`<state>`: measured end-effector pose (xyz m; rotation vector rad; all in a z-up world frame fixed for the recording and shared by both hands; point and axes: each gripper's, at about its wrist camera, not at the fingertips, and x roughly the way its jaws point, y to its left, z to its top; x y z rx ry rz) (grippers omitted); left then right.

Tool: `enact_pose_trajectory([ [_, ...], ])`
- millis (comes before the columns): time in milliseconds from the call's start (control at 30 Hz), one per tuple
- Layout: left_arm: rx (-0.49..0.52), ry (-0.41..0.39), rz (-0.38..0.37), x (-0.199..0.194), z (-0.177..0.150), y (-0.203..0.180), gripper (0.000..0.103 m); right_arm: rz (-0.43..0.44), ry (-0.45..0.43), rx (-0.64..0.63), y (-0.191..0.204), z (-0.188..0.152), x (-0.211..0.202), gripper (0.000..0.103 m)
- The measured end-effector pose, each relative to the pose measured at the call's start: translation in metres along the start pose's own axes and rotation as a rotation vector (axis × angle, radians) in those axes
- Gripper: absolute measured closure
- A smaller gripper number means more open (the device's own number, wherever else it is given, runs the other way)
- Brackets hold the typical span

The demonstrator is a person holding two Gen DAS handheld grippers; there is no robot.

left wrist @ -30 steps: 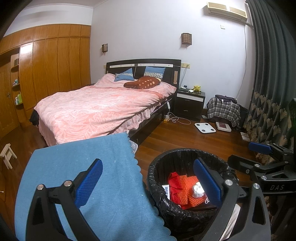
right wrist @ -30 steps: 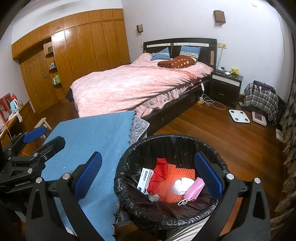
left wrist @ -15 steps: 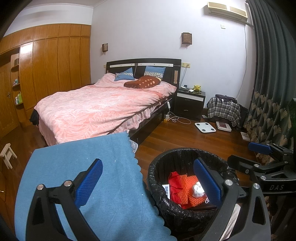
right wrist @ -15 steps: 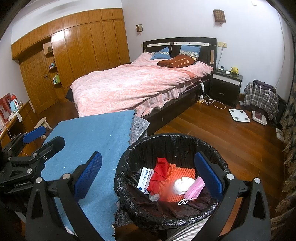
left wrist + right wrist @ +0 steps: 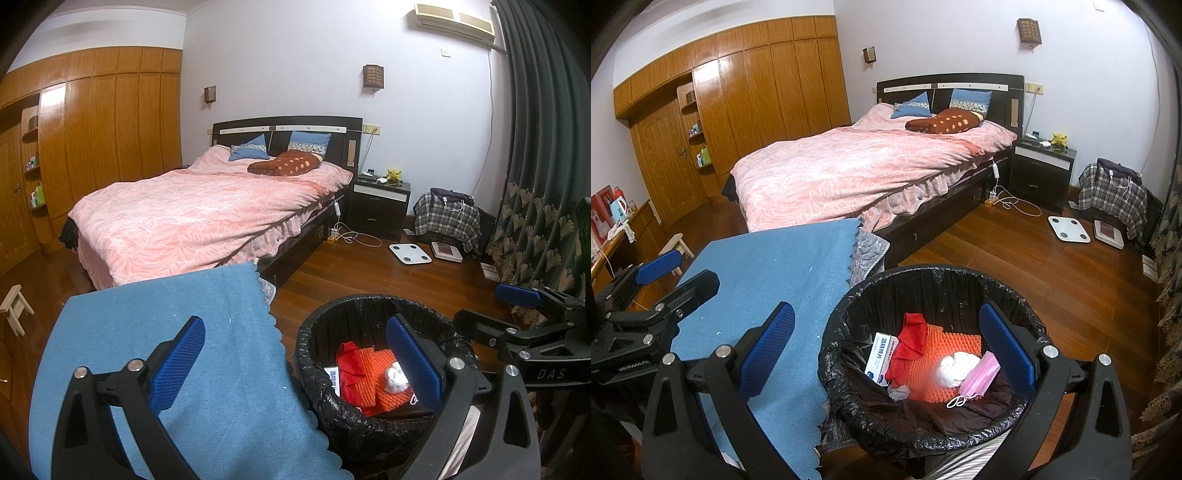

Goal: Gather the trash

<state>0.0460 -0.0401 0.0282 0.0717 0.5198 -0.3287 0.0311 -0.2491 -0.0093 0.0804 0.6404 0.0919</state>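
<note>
A round bin lined with a black bag (image 5: 321, 332) (image 5: 849, 295) stands beside a table under a blue cloth (image 5: 147, 314) (image 5: 775, 266). Inside lie orange foam netting (image 5: 945, 339), a red rag (image 5: 912, 332), a small white and blue box (image 5: 881, 350), a crumpled white tissue (image 5: 955, 371) and a pink face mask (image 5: 979, 376). My left gripper (image 5: 295, 365) hangs open over the table edge and bin rim, holding nothing. My right gripper (image 5: 886, 354) is open above the bin, empty too. Each gripper shows at the other view's side edge.
A bed with a pink cover (image 5: 207, 210) fills the middle of the room. Beyond it stand a dark nightstand (image 5: 380, 206), a white scale (image 5: 410, 253) on the wooden floor and a plaid-covered heap (image 5: 447, 218). Wooden wardrobes (image 5: 103, 129) line the left wall; curtains (image 5: 539, 147) hang right.
</note>
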Motion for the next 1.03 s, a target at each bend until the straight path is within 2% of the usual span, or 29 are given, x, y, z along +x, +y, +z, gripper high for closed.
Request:
enact_pose_trajectory([
  [1033,-0.003,0.012,-0.005,0.0010,-0.0047,0.0008,0.006,0.000,0.007,0.003,0.0024,-0.0021,0.0012,0.006],
])
